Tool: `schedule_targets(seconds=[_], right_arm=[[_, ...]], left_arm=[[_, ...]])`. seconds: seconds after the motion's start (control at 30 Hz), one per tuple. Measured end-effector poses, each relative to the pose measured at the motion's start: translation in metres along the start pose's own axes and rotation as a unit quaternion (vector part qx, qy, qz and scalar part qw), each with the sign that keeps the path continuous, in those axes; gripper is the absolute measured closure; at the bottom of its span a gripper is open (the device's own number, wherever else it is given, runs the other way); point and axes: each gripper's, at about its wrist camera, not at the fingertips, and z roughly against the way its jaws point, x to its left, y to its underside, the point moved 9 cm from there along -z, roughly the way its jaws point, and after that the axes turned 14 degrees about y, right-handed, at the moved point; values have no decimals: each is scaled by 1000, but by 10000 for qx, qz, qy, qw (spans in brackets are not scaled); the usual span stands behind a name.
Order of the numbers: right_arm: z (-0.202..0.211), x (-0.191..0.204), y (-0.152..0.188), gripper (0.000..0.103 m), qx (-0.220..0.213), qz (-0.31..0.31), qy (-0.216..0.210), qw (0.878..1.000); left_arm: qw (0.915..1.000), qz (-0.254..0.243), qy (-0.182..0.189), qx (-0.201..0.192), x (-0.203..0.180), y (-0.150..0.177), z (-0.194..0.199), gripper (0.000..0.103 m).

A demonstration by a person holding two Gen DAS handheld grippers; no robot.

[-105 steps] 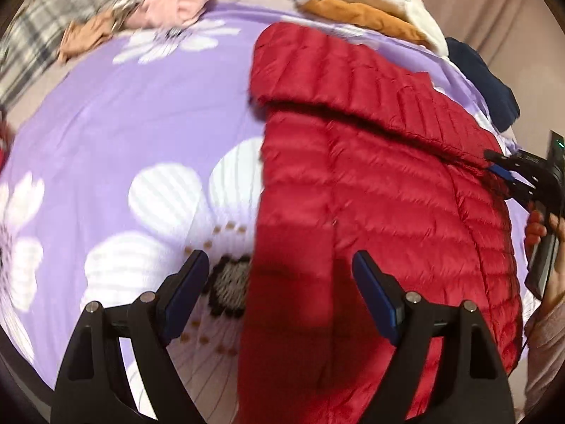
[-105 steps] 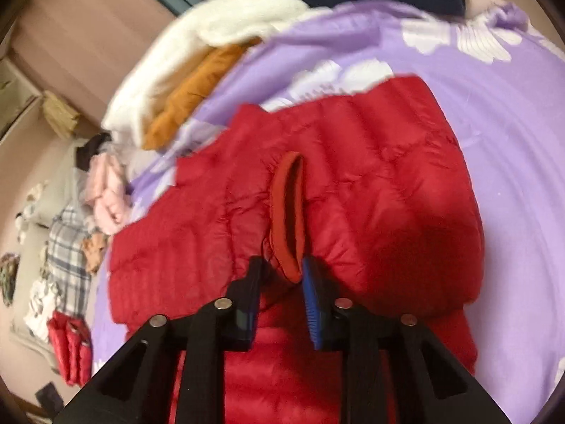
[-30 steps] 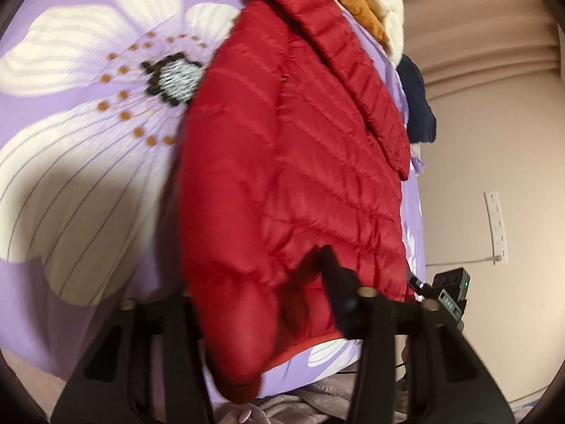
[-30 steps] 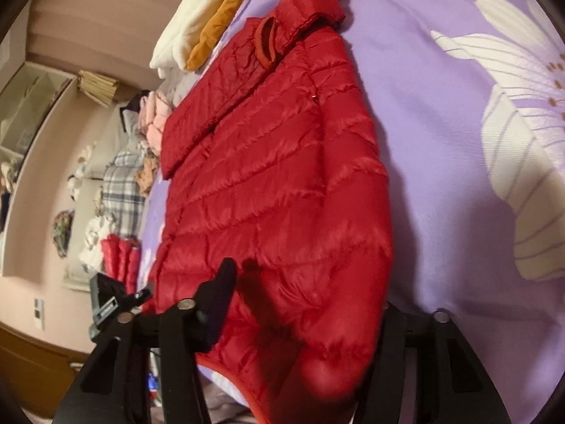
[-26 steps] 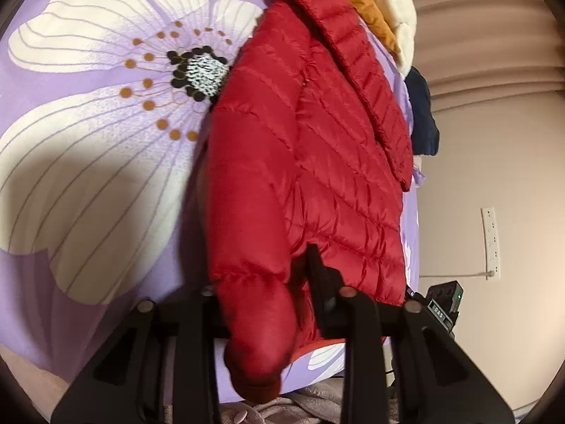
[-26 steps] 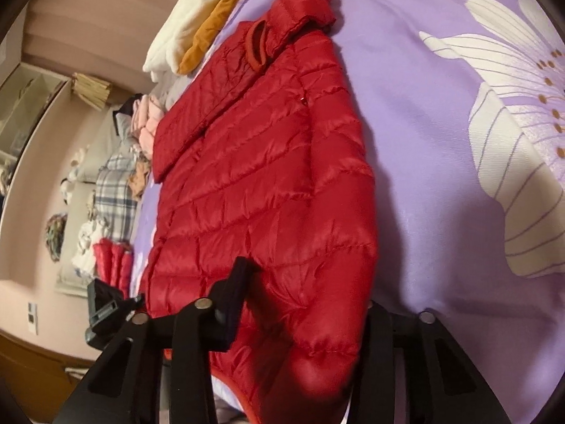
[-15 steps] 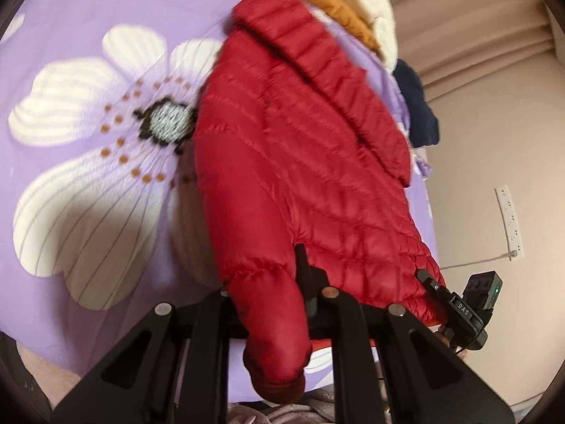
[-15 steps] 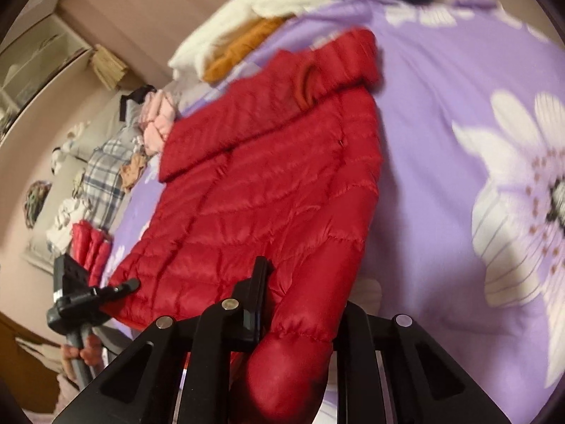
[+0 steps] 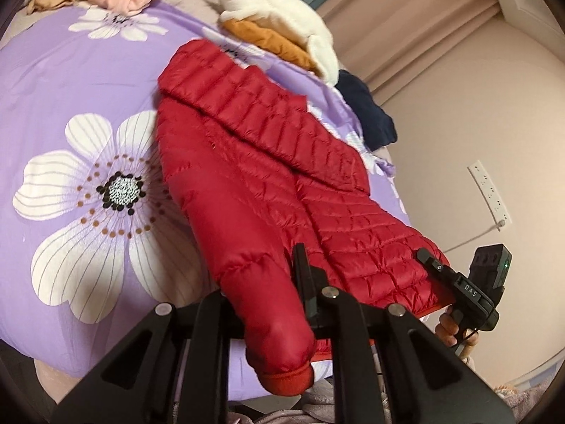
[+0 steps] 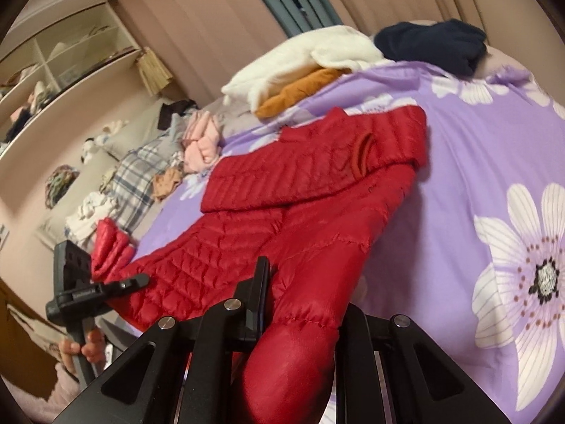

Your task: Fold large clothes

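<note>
A red quilted puffer jacket [image 9: 268,162] lies on a purple floral bedsheet [image 9: 70,81], one sleeve folded across its top. My left gripper [image 9: 265,282] is shut on the jacket's near hem corner, which bulges between the fingers and is lifted off the bed. My right gripper [image 10: 303,300] is shut on the other hem corner of the jacket [image 10: 317,212], also lifted. Each gripper shows in the other's view, the right one [image 9: 459,282] at the jacket's right edge and the left one [image 10: 95,289] at its left edge.
A white and orange pile of clothes [image 9: 282,24] and a navy garment [image 9: 367,113] lie at the far end of the bed. Pink and plaid clothes [image 10: 169,155] lie on the left side. A second red jacket [image 10: 109,243] sits near the bed edge. A wall socket [image 9: 489,190] is on the right.
Both grippers closed on the jacket's lower hem corners and have lifted them up off the bed. The views tilted up, showing more of the room.
</note>
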Motion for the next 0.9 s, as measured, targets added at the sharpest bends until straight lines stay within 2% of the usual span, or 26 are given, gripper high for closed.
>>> schedule_targets(seconds=[0.33, 0.63, 0.9], right_arm=[[31, 7, -13, 85, -183, 355, -371, 9985], [64, 14, -25, 85, -506, 315, -828, 9948], [74, 23, -28, 85, -656, 476, -924, 9924]], left_arm=[[9987, -417, 304, -16, -34, -6, 19, 89], [9937, -940, 598, -73, -71, -13, 37, 89], [9915, -1100, 677, -157, -78, -16, 49, 89]])
